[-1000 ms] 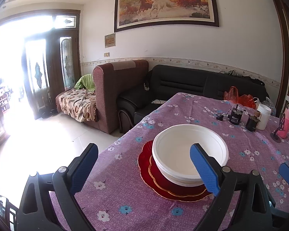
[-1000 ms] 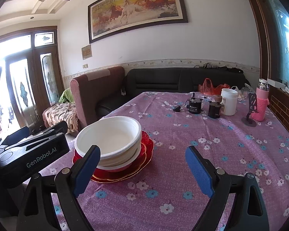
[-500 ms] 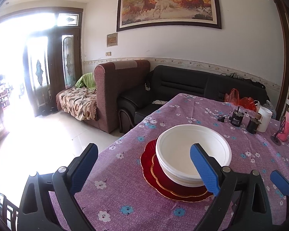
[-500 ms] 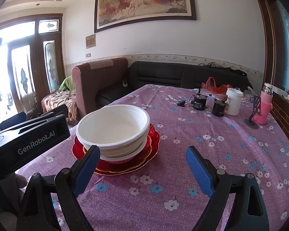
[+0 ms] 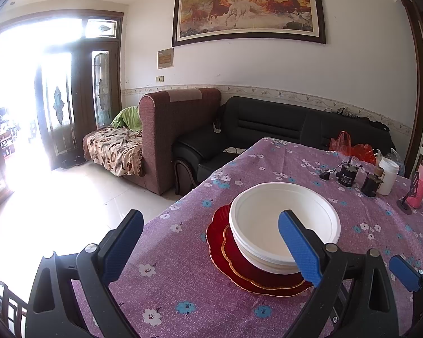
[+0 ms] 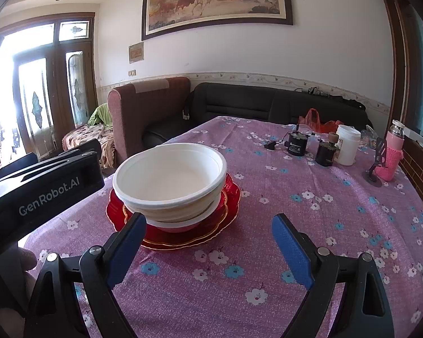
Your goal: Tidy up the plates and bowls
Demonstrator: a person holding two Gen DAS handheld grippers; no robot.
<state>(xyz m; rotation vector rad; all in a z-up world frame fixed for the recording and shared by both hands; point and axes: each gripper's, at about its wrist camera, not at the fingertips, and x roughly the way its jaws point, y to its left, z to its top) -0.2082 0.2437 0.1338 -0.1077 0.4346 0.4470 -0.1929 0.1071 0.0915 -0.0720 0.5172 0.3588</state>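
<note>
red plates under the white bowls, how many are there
2: a larger red plate on the tablecloth and a gold-rimmed red plate on it. More may be hidden beneath the white bowls.

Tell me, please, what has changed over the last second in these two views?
Both cameras edged closer to the white bowls. Nothing was grasped or released: the left hand-held gripper and right hand-held gripper stayed open, and the stack stayed on the red plates.

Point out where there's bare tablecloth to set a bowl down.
Free: the wide stretch of tablecloth between the stacked bowls on the red plates and the pink bottle. Crowded: the far corner around the white jar and dark canisters.
</note>
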